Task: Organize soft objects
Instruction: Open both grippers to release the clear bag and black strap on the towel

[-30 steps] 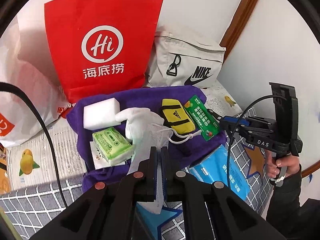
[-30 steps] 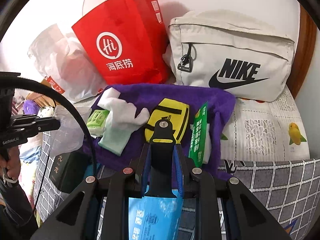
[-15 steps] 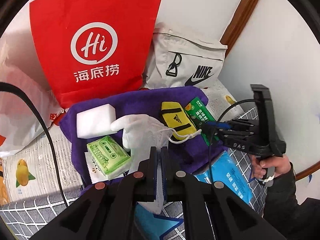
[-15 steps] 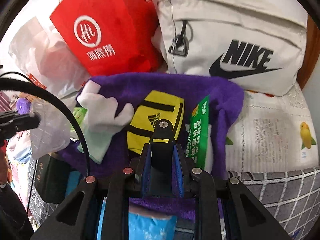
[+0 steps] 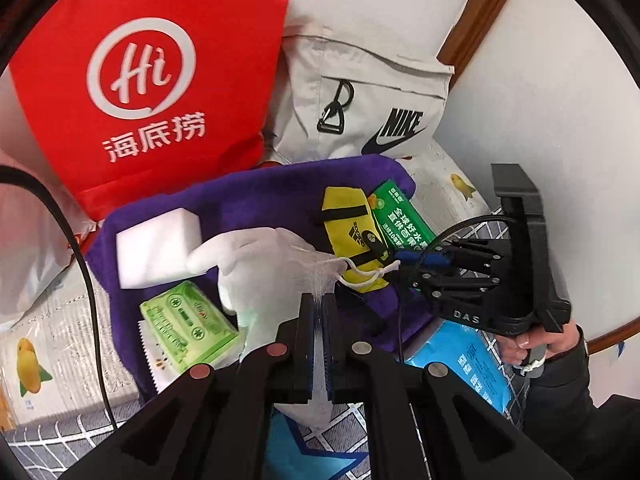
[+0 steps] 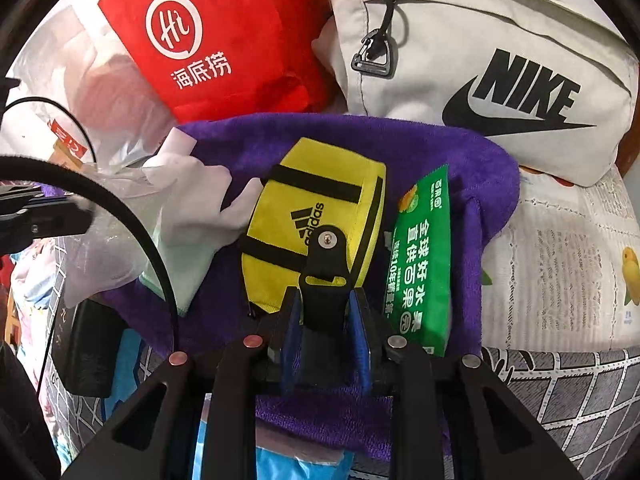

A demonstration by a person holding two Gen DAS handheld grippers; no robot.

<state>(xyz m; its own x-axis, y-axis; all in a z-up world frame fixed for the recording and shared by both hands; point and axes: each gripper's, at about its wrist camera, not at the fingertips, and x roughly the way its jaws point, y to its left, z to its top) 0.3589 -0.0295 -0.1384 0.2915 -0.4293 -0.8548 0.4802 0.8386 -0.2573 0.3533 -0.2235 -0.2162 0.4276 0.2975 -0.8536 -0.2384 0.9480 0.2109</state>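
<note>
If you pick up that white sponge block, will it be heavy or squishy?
The white rectangular sponge block looks like foam, so it is probably very light and would likely squash a little between the fingers. Its flat sides suggest it won't roll. Lying on the soft purple towel, it would probably drag rather than slide if pushed.

Red bag with white logo; off-white Nike bag with black print; purple towel; yellow pouch with black stripes; green packet with white text; white sponge; grey grid-patterned sheet
</note>
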